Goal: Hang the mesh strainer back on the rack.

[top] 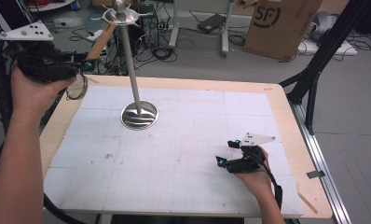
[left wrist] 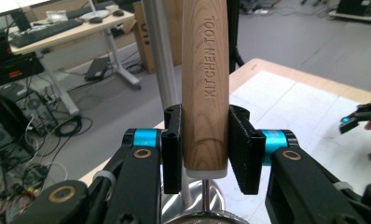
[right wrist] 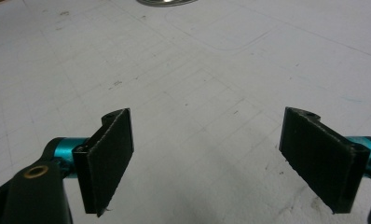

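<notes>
My left gripper (top: 86,63) is raised over the table's far left corner, shut on a wooden handle (top: 99,44) stamped KITCHEN TOOL (left wrist: 205,84). Both pads press the handle's lower end. The handle slants up toward the hooked top (top: 120,14) of a metal stand. From its other end a thin metal stem (left wrist: 205,191) leads to a wire ring (top: 79,86) that hangs below the gripper. The stand's pole (top: 131,60) rises from a round steel base (top: 139,115). My right gripper (top: 225,151) rests low on the white mat, open, with nothing between its pads (right wrist: 106,158).
A white gridded mat (top: 183,140) covers most of the wooden table (top: 286,116). Past the table's far edge are cables, desk legs and a cardboard box (top: 281,25). A black tripod leg (top: 314,79) stands by the right edge.
</notes>
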`<action>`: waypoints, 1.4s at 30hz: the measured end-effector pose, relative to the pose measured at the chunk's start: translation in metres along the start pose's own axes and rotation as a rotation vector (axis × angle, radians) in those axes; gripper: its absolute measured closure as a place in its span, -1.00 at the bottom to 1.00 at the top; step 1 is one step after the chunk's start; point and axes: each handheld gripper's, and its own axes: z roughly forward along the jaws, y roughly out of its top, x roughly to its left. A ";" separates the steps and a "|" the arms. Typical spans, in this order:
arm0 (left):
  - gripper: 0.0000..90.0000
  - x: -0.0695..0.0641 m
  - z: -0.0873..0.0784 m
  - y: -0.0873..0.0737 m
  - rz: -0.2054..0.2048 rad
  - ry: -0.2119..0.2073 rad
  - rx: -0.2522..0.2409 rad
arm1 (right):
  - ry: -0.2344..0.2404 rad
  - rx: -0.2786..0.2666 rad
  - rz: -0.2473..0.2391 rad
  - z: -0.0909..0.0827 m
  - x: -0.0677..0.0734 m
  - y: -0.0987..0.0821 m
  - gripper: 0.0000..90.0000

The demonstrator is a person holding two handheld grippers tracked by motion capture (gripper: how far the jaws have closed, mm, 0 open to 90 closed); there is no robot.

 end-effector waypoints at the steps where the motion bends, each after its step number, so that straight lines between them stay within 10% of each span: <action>1: 0.53 0.000 0.002 -0.001 -0.002 0.002 0.000 | 0.000 0.001 -0.001 0.000 0.000 0.000 -0.63; 32: 0.53 0.001 0.057 -0.013 -0.088 0.028 0.023 | 0.005 -0.013 0.002 -0.002 -0.002 0.000 -0.63; 42: 0.38 -0.005 0.061 -0.012 -0.059 0.022 0.025 | 0.006 -0.015 0.006 -0.003 -0.001 0.001 -0.63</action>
